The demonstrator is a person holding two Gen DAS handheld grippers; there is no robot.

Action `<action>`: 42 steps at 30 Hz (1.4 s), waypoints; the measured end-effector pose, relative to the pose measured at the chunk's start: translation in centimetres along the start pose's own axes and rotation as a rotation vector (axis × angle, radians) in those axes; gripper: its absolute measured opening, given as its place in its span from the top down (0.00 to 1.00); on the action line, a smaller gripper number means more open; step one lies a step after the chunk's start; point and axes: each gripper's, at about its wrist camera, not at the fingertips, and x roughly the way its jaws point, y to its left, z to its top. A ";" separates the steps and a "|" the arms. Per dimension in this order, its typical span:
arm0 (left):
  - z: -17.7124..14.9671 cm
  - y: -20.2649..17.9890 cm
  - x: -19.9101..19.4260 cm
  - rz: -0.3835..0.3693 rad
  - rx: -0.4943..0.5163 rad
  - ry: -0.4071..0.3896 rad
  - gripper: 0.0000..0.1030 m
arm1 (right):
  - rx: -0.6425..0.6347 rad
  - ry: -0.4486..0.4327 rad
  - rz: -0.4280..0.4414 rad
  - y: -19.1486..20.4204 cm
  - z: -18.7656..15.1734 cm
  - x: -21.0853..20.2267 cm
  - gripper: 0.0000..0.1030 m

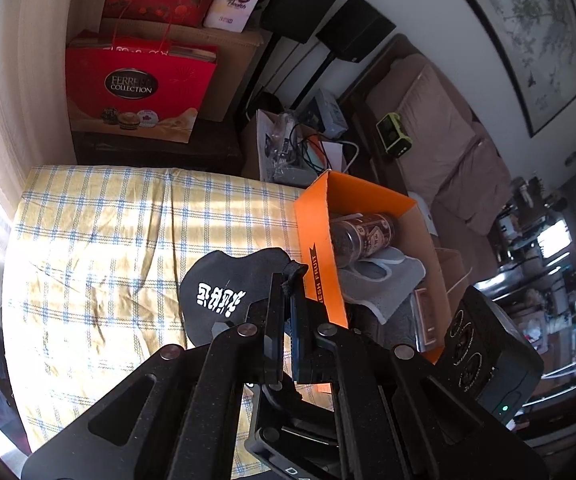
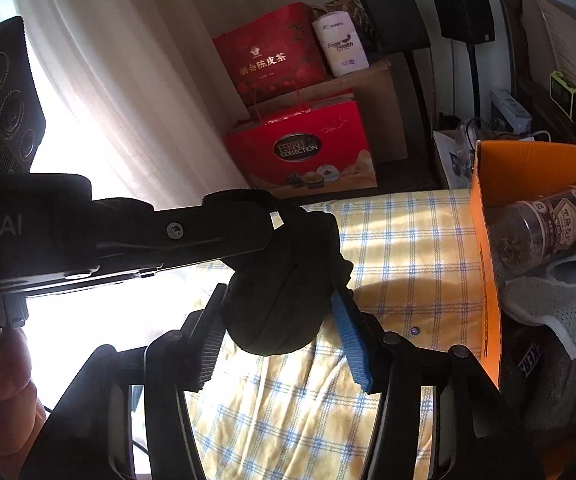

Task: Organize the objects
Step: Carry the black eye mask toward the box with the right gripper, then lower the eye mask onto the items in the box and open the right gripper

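A black cloth pouch with white characters [image 1: 223,292] hangs over the checked tablecloth [image 1: 99,240]. My left gripper [image 1: 288,280] is shut on its drawstring top, just left of the orange box [image 1: 320,264]. In the right wrist view the pouch [image 2: 283,300] sits between my right gripper's fingers [image 2: 279,304], which close around it with the blue pad [image 2: 352,344] against its side. The left gripper's arm [image 2: 127,236] reaches in from the left. The orange box [image 2: 488,272] holds a brown jar [image 2: 544,232] and a grey mesh cloth [image 2: 560,312].
Red gift bags [image 1: 139,88] and cardboard boxes stand behind the table by the curtain. Black speakers [image 1: 328,12], a cluttered box of cables [image 1: 288,148] and a sofa [image 1: 448,140] lie to the right. The jar [image 1: 364,236] and grey cloth [image 1: 380,284] fill the box.
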 end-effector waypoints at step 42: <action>-5.7 1.3 12.1 -0.220 -0.164 0.180 0.31 | 0.187 -0.077 -0.150 -13.2 1.9 -11.3 0.96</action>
